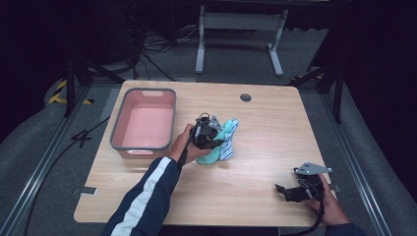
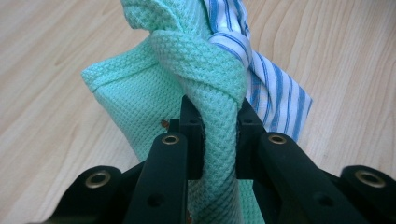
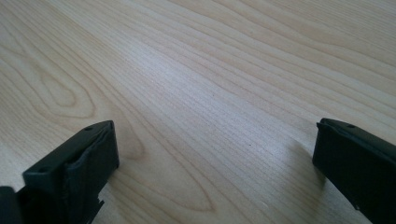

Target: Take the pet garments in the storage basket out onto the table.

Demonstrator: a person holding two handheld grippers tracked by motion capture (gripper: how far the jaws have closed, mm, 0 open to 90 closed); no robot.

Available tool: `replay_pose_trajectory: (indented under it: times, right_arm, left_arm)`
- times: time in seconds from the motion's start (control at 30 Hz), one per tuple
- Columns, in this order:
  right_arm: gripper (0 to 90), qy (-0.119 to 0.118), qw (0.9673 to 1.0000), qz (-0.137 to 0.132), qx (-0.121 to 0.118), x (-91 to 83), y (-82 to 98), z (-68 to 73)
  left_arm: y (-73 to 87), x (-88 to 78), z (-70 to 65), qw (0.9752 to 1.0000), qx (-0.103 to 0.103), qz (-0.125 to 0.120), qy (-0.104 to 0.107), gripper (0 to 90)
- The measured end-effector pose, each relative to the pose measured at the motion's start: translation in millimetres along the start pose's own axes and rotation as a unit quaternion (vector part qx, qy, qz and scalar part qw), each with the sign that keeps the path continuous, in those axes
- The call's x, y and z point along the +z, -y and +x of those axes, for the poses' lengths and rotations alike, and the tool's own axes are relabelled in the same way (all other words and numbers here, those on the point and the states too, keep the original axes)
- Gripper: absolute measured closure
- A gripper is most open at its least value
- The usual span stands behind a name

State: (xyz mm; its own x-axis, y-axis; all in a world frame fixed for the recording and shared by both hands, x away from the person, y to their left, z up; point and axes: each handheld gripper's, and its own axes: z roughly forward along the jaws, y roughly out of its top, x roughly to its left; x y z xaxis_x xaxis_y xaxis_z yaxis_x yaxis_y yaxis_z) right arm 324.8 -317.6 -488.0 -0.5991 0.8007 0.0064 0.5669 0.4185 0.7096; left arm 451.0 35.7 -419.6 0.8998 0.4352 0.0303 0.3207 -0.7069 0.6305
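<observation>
The left gripper [image 1: 212,133] sits near the middle of the wooden table [image 1: 265,128]. Its jaws are squeezed tight on a fold of the green cloth [image 2: 212,93]. In the left gripper view the bumpy green cloth runs up between the two black jaws, and both press on it from the sides. A blue and white striped cloth [image 2: 275,88] is bunched up with the green one and hangs on its far side. In the high view both cloths make a small heap on the table, just to the right of the person's left hand [image 1: 189,145]. The bottom of the heap touches the wood.

A pink bin [image 1: 144,120] with a grey rim stands to the left of the heap, close to it but not touching. Nothing lies inside the bin; its pink floor is bare. The cloths are outside it.

The right gripper [image 1: 290,191] rests low at the near right corner of the table, well apart from the cloths. Its jaws stand wide apart with bare wood between them, and it holds nothing.
</observation>
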Motion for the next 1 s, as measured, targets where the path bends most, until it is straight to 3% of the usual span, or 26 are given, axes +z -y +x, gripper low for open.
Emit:
replay_pose_trajectory:
  times: [0.33,0.47,0.7,1.0]
  right_arm:
    - [0.5,0.0,1.0,0.0,0.0,0.0,0.0,0.0]
    - [0.5,0.0,1.0,0.0,0.0,0.1,0.0,0.0]
    - [0.5,0.0,1.0,0.0,0.0,0.0,0.0,0.0]
    - [0.5,0.0,1.0,0.0,0.0,0.0,0.0,0.0]
  left_arm:
    - [-0.1,20.6,-7.2,0.9999,0.004,0.013,0.0,77.0]
    - [1.9,25.6,-4.6,0.9999,-0.003,0.007,0.006,74.1]
    - [2.5,20.4,-1.4,0.9999,-0.009,-0.01,-0.004,63.9]
    - [-2.0,13.0,-4.3,0.9998,0.003,-0.012,-0.018,53.0]
